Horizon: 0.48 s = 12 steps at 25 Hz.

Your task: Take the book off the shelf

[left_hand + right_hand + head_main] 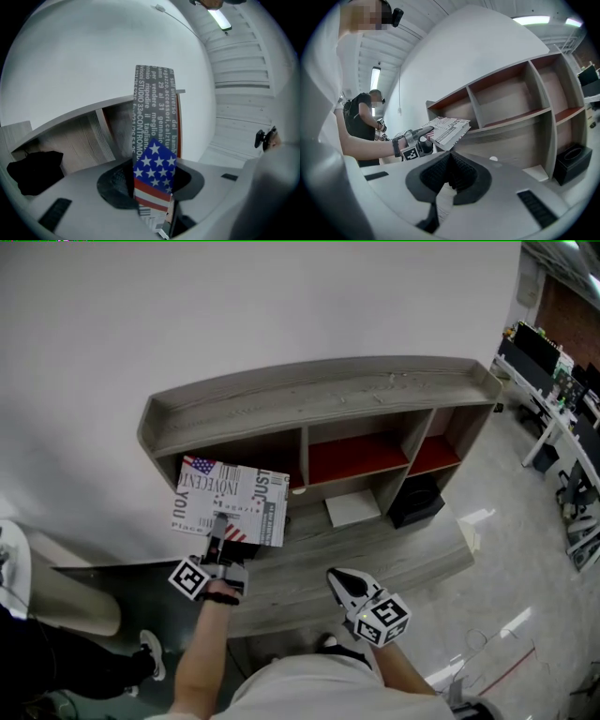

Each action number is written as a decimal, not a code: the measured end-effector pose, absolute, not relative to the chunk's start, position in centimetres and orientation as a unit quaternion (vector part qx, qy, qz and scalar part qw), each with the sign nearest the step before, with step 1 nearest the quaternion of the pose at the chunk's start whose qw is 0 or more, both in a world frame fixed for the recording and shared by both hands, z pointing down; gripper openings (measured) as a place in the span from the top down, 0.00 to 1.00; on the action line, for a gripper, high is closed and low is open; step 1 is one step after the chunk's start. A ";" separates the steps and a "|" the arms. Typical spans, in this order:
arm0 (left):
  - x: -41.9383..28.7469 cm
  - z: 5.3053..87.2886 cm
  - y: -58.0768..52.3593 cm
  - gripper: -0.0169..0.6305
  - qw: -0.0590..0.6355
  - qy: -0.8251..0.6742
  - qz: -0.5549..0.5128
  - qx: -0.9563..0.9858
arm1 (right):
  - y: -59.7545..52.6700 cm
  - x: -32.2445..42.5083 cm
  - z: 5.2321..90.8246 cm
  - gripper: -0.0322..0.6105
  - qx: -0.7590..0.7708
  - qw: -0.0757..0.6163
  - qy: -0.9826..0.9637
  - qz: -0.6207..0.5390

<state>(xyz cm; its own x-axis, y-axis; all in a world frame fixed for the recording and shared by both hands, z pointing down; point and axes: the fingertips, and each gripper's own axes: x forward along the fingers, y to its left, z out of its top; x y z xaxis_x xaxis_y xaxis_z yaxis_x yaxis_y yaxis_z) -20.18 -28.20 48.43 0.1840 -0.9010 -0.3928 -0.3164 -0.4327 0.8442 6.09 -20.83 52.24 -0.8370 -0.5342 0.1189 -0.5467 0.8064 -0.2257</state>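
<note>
Two tools were in view, and only one was working. The left tool [152, 187] was clamped on the book [154, 117]. Its pads pressed both covers at the near edge, with the flag-printed corner standing between the jaws. This edge grip was judged deliberate: it left the rest of the book free and kept the tool body outside the compartment.

In the head view the left tool [219, 532] held the book [230, 502] roughly flat, cover upward, at twelve o'clock from the hand and in front of the leftmost compartment of the shelf [319, 395]. The right gripper view showed the book [447, 131] level with that opening. No view confirmed whether its far edge had fully cleared the opening. The book was judged withdrawn in the main, with removal nearly complete.

The right tool [449, 176] had its jaws together on nothing. It hung above the table [394, 554], at four o'clock from the book and well apart from it. It appeared to be held back as a reserve, since the one-handed grip looked sufficient for a thin book.

The middle and right compartments stood empty. A black box [417, 502] and a white sheet [352, 508] sat on the table at three o'clock from the book, out of any likely path of withdrawal.

Risk noted: a grip at one edge let the book's free end sag or pivot.
</note>
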 end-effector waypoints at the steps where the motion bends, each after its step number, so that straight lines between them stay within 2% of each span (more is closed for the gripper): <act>1: -20.1 48.3 -27.9 0.72 0.312 -0.430 -0.466 0.708 | -20.8 5.7 52.3 0.92 0.279 0.026 -0.951 0.127; 12: -20.9 47.1 -23.4 0.72 0.292 -0.445 -0.413 0.740 | -18.8 1.8 52.3 0.92 0.227 0.045 -0.965 0.126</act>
<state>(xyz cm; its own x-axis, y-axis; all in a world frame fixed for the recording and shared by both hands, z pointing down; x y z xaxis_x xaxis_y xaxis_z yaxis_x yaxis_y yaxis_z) -20.93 -23.44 47.13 0.2640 -0.8984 -0.3510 -0.4172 -0.4345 0.7982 1.82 -18.80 52.29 -0.8925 -0.4274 0.1445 -0.4501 0.8650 -0.2217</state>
